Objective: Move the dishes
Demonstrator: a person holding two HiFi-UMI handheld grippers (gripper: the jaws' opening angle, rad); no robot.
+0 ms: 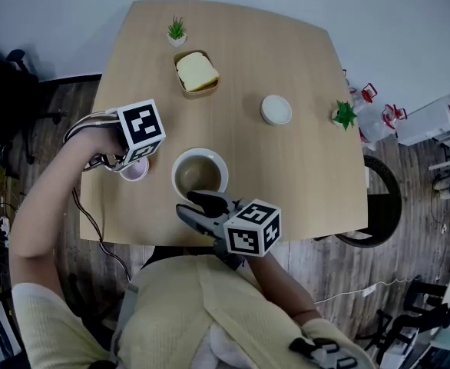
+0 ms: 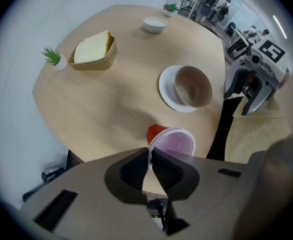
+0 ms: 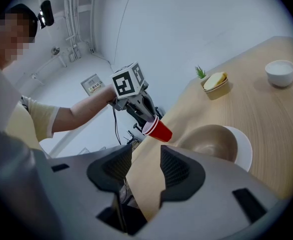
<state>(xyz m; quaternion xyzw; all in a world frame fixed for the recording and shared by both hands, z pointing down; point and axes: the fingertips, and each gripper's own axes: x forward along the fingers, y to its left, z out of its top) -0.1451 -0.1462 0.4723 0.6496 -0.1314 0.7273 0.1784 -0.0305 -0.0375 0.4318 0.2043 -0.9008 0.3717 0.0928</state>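
A red cup (image 1: 135, 170) with a white inside hangs tilted at the table's left edge. My left gripper (image 1: 130, 162) points down and is shut on its rim; in the left gripper view the jaws (image 2: 149, 159) pinch the cup (image 2: 172, 142) wall. The right gripper view shows the same cup (image 3: 160, 129) held at a slant. A brown bowl (image 1: 198, 175) stands on a white plate (image 1: 220, 162) at the front middle. My right gripper (image 1: 193, 206) is just in front of it, open with nothing between its fingers (image 3: 172, 165). The bowl (image 3: 212, 141) is just beyond them to the right.
On the round wooden table (image 1: 302, 167), a tan tray with bread (image 1: 196, 73) sits at the back. A small white bowl (image 1: 276, 109) is on the right. Two small potted plants (image 1: 177, 31) (image 1: 345, 114) stand at the back and right edges. Chairs and clutter surround the table.
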